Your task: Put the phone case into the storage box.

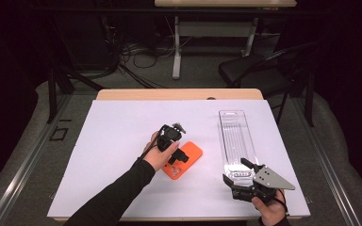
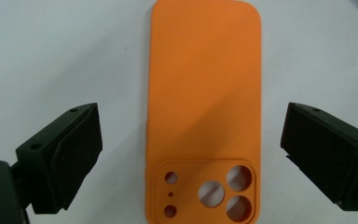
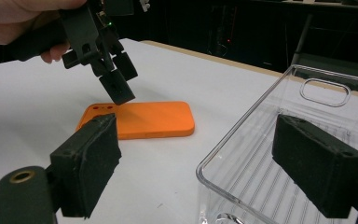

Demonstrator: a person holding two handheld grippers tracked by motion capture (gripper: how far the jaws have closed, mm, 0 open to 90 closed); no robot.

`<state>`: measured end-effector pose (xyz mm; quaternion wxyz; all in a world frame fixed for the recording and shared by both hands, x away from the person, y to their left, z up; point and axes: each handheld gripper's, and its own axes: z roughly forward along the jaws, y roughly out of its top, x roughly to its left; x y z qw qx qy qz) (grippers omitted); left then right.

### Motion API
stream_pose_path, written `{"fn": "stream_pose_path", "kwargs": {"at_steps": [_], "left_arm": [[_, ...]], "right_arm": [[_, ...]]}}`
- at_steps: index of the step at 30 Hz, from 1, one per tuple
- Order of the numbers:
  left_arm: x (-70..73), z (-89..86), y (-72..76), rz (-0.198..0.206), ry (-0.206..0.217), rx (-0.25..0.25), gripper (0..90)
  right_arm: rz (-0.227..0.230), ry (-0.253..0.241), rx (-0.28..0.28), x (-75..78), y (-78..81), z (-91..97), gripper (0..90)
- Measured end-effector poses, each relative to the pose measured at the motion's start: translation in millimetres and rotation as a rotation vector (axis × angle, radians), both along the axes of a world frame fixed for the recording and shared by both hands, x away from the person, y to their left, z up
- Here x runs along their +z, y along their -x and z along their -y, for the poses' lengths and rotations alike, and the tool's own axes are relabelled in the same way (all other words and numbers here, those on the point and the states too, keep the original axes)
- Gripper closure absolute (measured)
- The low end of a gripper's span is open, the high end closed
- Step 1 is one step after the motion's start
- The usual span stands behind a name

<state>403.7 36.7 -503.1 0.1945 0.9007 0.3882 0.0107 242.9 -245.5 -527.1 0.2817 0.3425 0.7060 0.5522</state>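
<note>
High view: a white sheet (image 1: 122, 155) covers the table (image 1: 179, 94). An orange phone case (image 1: 188, 157) lies flat on it near the middle. The left gripper (image 1: 175, 157), held in the left hand (image 1: 160, 155), hangs directly over the case's near end and hides part of it. A long clear plastic tray (image 1: 235, 136) lies well apart to the right, running away from the person. The right gripper (image 1: 238, 172), in the right hand (image 1: 268, 209), sits at the tray's near end, its jaws either side of that end. A dark chair (image 1: 264, 66) and cables (image 1: 141, 56) stand on the floor beyond the table; nothing lies between case and tray.

Left gripper view: the case (image 2: 205, 107) lies camera-cutout end nearest, back face up, with the white sheet visible through the lens holes, a detail too small to make out from above. The jaws stand wide apart on either side of the case, clear of its edges; nothing is gripped.

Right gripper view: the left gripper (image 3: 114, 79) is seen from the side, its fingertips raised just above the case (image 3: 144, 119), not touching. The right gripper's own jaws are apart: one outside the tray (image 3: 279, 154) wall, the other seen through the clear plastic. Whether either pad touches the wall I cannot tell.
</note>
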Motion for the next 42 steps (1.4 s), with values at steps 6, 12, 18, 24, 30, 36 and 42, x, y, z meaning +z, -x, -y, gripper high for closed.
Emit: {"fn": "stream_pose_path", "kwargs": {"at_steps": [6,12,18,24,30,36,42], "left_arm": [[-5.6,9.5,-1.4,-0.023,-0.012,-0.020,5.6],[-15.6,14.4,-5.7,-0.041,-0.037,-0.022,5.6],[-23.9,19.9,-8.2,-0.059,-0.053,-0.029,5.7],[-29.5,25.5,-7.9,-0.079,-0.051,-0.034,5.8],[-32.5,27.0,-8.0,-0.080,-0.065,-0.045,6.0],[-32.9,28.0,-7.1,-0.076,-0.073,-0.051,5.9],[-34.6,29.2,-6.1,-0.083,-0.064,-0.043,1.3]], "right_arm": [[-0.003,0.000,-0.001,0.0,0.0,0.4,14.3],[-0.002,0.001,0.002,0.1,0.1,0.3,14.3],[-0.006,-0.001,0.001,0.0,0.0,0.5,14.3],[-0.006,-0.001,0.001,0.1,0.1,0.7,14.3],[-0.005,-0.001,0.002,0.1,0.1,0.8,14.3],[-0.005,0.000,0.003,-0.2,-0.2,0.5,14.3],[-0.004,0.003,0.008,-0.6,-0.3,0.2,14.3]]}}
